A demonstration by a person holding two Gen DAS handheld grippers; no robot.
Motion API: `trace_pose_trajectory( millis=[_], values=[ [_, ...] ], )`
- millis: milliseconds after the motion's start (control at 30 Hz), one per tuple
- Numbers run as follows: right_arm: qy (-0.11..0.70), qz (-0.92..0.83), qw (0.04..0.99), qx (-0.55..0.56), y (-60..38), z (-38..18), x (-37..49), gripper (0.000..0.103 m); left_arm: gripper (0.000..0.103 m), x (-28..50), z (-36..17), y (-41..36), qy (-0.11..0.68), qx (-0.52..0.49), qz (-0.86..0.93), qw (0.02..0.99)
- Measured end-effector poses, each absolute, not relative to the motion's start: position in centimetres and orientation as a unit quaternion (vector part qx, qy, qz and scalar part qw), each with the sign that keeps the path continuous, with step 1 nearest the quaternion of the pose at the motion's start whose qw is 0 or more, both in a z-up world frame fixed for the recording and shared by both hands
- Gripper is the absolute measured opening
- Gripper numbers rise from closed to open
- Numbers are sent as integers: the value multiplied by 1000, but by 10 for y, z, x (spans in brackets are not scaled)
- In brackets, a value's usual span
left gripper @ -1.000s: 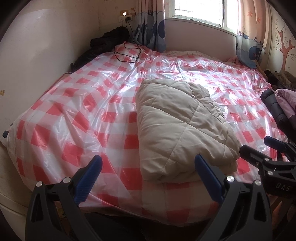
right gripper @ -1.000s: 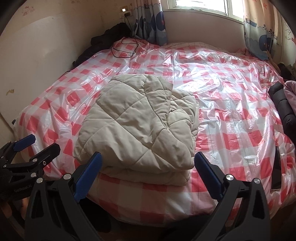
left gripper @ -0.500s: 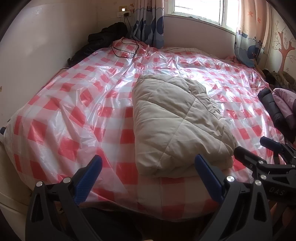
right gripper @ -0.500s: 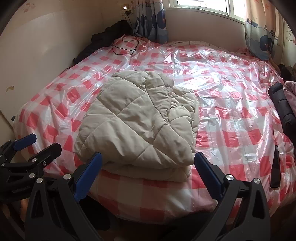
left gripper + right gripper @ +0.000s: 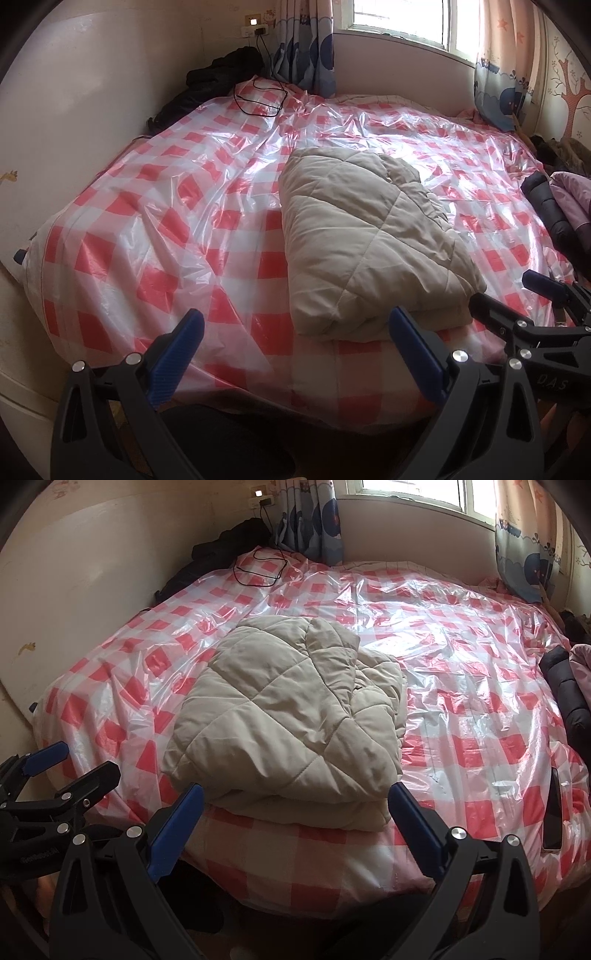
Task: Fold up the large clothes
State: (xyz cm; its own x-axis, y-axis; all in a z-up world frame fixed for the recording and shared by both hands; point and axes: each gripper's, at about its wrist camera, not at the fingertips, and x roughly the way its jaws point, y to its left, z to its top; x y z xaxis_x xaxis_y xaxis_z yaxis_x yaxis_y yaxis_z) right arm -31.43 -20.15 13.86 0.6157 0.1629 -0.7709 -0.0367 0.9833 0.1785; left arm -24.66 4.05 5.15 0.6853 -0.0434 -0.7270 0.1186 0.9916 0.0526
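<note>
A: Left gripper [image 5: 295,338]: jaws spread wide, nothing between them; held off the near edge of the bed, short of the folded coat [image 5: 369,240]. What lies to its right?

B: Right gripper [image 5: 295,812]: likewise wide and empty; its jaws frame the near edge of the coat without touching it.

A: State of the task?

B: The beige quilted coat lies as a compact, layered bundle near the foot of the bed, slightly right of centre in the left view; no sleeve or hem hangs loose, so the folding appears complete or nearly so; at most a squaring of the crumpled right side would remain.

A: The surface, left to right?

B: A bed [image 5: 129,258] under a glossy red-and-white checked plastic sheet, creased and reflective; a black cable [image 5: 258,99] at the far left corner beside a heap of dark clothing [image 5: 218,79]; a dark rolled garment [image 5: 569,698] at the right edge; a phone [image 5: 553,819] near the right front corner.

A: The room?

B: Plain wall at left; window with patterned curtains [image 5: 314,520] behind.
</note>
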Motion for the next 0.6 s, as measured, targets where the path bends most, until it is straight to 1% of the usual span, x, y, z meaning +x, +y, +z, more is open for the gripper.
trace_pose_trajectory(
  millis=[600],
  values=[
    [436,58,895,72,-199,139,-315,96,96,-252,54,39,392,49,-46,917]
  ],
)
